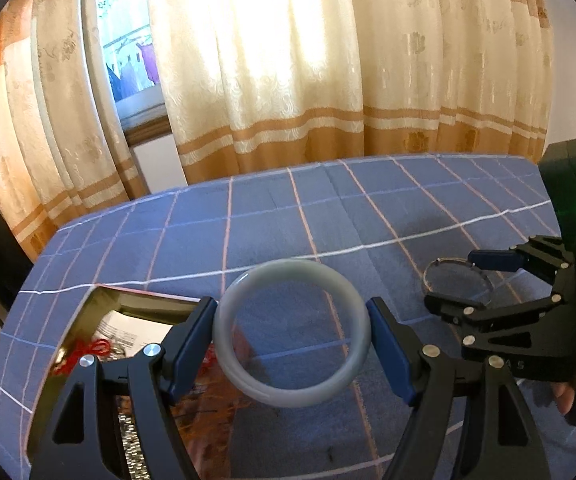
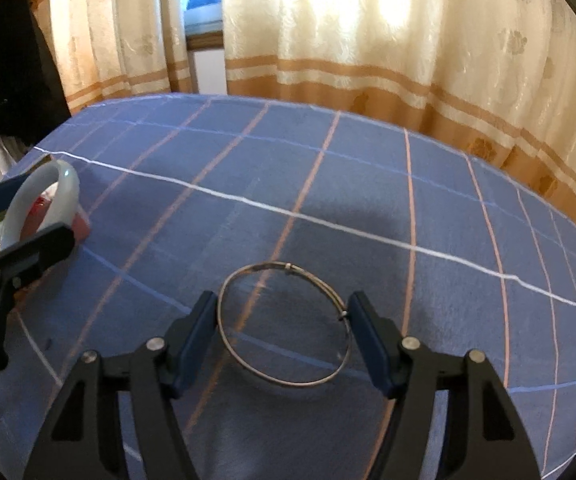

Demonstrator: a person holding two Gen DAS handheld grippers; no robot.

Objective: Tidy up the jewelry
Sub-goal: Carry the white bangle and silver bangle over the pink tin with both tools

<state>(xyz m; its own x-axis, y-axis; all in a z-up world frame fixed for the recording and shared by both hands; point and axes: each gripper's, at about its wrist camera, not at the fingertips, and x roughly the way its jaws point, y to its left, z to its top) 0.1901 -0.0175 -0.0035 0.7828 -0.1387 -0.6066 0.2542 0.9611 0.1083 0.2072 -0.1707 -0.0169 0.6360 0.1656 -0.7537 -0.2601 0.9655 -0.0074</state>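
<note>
A red cord (image 1: pixel 88 354) is lying in the open box (image 1: pixel 108 300) while the left gripper (image 1: pixel 291 340) is clamping the jade bangle (image 1: pixel 248 280) above the bed (image 1: pixel 288 208), and the right gripper (image 2: pixel 282 334), angled down, is gripping the wire bangle (image 2: pixel 248 270).

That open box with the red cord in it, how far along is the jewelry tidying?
Some is done: the box already holds a red cord and other pieces. In hand: the left gripper clamps a pale jade bangle beside the box; the right gripper brackets a thin silver bangle on the checked cloth, pads touching its sides. Both bangles are left to put in the box.
</note>
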